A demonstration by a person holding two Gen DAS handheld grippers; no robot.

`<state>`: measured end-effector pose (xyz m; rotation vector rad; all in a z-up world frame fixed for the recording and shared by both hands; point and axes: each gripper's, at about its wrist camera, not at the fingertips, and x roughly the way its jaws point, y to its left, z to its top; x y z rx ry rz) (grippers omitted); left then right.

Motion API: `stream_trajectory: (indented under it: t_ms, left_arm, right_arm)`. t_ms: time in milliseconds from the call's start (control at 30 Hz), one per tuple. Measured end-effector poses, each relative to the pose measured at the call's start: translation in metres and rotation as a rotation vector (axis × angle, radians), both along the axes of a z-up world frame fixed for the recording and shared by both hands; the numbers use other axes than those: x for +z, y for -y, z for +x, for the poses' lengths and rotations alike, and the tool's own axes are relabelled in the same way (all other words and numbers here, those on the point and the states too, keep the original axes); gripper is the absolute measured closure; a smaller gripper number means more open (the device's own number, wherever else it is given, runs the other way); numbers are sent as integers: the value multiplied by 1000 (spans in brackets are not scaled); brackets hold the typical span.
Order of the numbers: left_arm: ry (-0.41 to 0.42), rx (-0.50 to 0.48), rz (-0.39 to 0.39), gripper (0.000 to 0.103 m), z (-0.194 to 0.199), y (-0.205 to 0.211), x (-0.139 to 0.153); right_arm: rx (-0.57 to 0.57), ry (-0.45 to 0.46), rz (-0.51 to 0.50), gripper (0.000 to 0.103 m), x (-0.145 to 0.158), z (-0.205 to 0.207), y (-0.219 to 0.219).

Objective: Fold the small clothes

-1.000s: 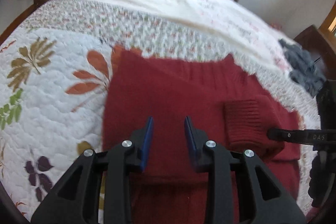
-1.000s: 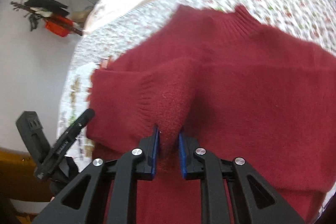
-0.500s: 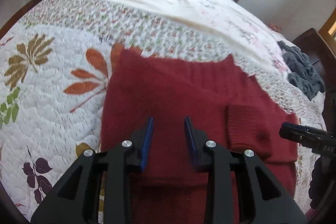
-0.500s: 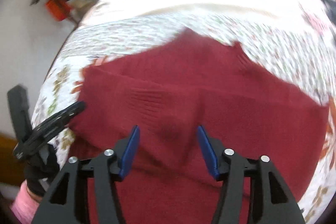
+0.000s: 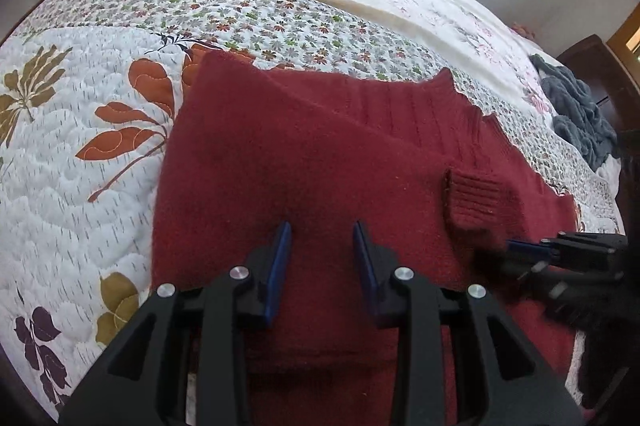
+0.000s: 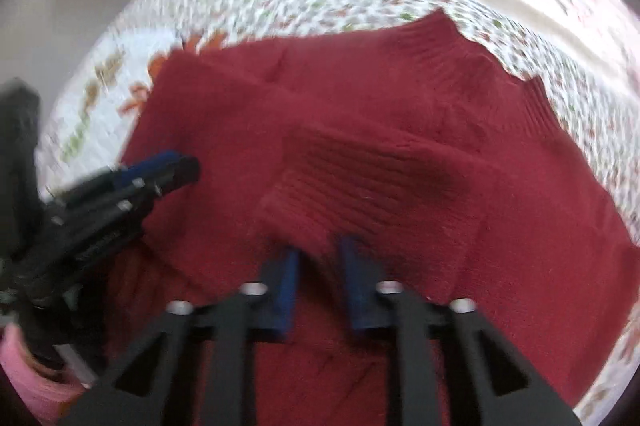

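sleeves look folded in across the red sweater (image 5: 304, 162), which lies flat on the quilted bedspread (image 5: 80, 162) with its collar toward twelve o'clock. left gripper (image 5: 322, 250) hovers over the body, jaws parted and empty. right gripper (image 6: 318, 266) sits at six o'clock of the ribbed cuff (image 6: 340, 182), jaws apart with nothing between them, though that view is blurred. next, i'd guess, both claws go to the hem to fold the sweater toward the collar.
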<state>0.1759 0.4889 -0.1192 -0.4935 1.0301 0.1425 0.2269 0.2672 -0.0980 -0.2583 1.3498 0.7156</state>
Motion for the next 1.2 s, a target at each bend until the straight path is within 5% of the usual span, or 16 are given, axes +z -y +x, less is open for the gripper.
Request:
stream_trajectory:
  t_ms: [267,500,633,733,867,933,1033,1200]
  left_arm:
    - [0,-1,9,71,0,1,-1]
    - [-3,-2,29,71,0,4,-1]
    - [-6,-4,17,71,1,2,2]
    - [18,3,4,66,-2,3,14]
    - [72,-39,19,61,2,19,32]
    - [72,-65,25,58,8,29,33]
    - [56,-83,39,58,15,36,27]
    - [17,-88,6,58,16,35,10]
  right_arm:
    - [-310,-80,249,94,33,24,114]
    - [-427,-123,229,92,10,23,175]
    - [-475,-141,193,67,-8,18,202]
    - [-534,-191,295,47,-16,20,224]
    - [-584,-278,378,47,-34,36,229]
    - [-583,-285,386,53,-38,43,224]
    - [-561,-299,406,92,-34,48,215]
    - [-537,-224,389,97,-11,35,221]
